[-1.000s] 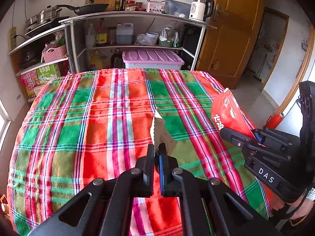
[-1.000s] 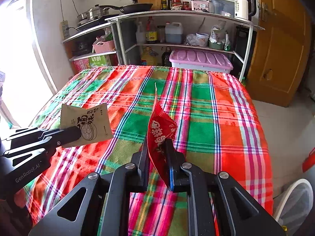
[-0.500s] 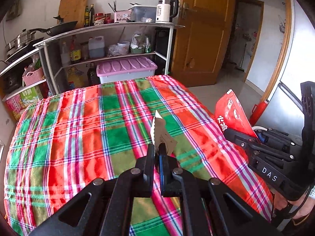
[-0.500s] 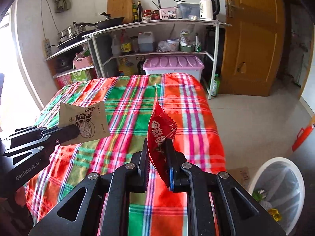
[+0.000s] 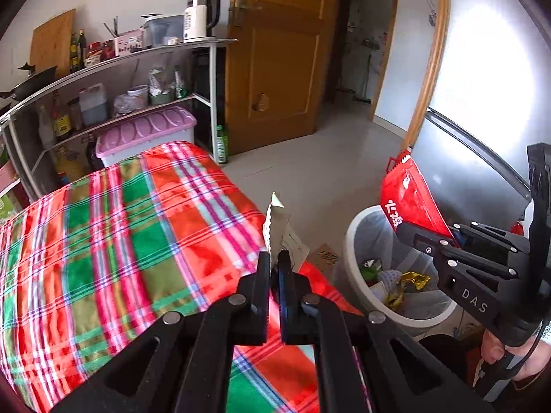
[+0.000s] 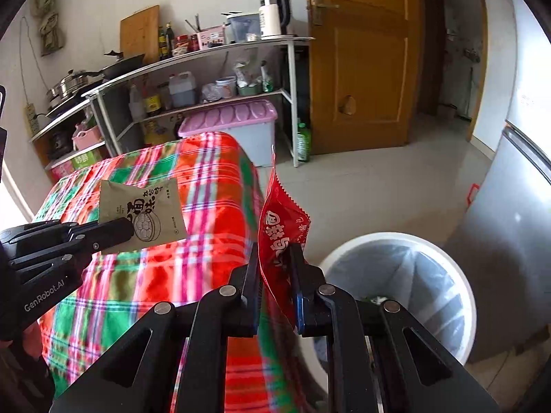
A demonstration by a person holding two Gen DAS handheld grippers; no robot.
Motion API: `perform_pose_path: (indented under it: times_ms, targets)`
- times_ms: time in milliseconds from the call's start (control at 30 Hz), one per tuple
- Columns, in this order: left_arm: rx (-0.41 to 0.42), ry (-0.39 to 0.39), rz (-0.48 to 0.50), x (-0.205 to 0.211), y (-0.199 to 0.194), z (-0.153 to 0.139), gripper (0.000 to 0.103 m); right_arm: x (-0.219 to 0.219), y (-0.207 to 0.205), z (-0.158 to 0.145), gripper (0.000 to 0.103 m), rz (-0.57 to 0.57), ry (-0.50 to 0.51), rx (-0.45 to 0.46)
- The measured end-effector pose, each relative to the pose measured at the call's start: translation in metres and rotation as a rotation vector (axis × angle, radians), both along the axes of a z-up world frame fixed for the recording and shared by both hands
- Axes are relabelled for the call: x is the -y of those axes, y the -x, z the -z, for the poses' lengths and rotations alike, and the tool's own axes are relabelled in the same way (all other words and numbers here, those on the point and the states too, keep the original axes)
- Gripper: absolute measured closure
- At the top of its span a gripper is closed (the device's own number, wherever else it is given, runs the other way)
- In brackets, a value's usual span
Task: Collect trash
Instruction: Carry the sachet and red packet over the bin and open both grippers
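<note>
My left gripper [image 5: 274, 262] is shut on a tan paper snack packet [image 5: 276, 228], seen edge-on above the table's right edge; the same packet [image 6: 143, 215] shows its printed face in the right wrist view. My right gripper [image 6: 274, 258] is shut on a red snack wrapper [image 6: 280, 222], which stands upright between the fingers. In the left wrist view that red wrapper [image 5: 408, 199] hangs over a white trash bin [image 5: 354, 237] lined with a plastic bag and holding several wrappers. The bin [image 6: 451, 272] sits on the floor just right of the table.
A table under a red and green plaid cloth [image 5: 113, 241] fills the left. Behind it stand a metal shelf [image 6: 213, 55] with bottles and pans and a lilac-lidded box [image 6: 230, 118]. A wooden door [image 6: 361, 58] and a grey fridge [image 6: 513, 213] border the tiled floor.
Both grippers have swung right from over the table toward its right edge, each still holding its wrapper. The trash bin has come into view below them.
</note>
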State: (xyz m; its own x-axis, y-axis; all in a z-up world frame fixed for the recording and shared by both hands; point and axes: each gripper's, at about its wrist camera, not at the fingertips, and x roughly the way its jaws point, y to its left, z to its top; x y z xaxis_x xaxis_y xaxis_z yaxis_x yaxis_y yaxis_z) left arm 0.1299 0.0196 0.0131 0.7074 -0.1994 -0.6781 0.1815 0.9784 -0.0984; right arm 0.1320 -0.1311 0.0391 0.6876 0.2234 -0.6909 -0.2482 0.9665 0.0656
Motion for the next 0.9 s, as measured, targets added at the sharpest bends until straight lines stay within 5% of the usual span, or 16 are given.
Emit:
perform_pose_path:
  times_ms: [533,900]
  targets:
    - [-0.128,-0.007,0.241,0.141,-0.025,0.034,0.098,0.125,0.006,0.043,0.088,0.216,0.034,-0.124]
    - [-0.173,-0.046,0.254,0.162,-0.033,0.053,0.097,0.145,0.003,0.077,0.084,0.225,0.035,-0.222]
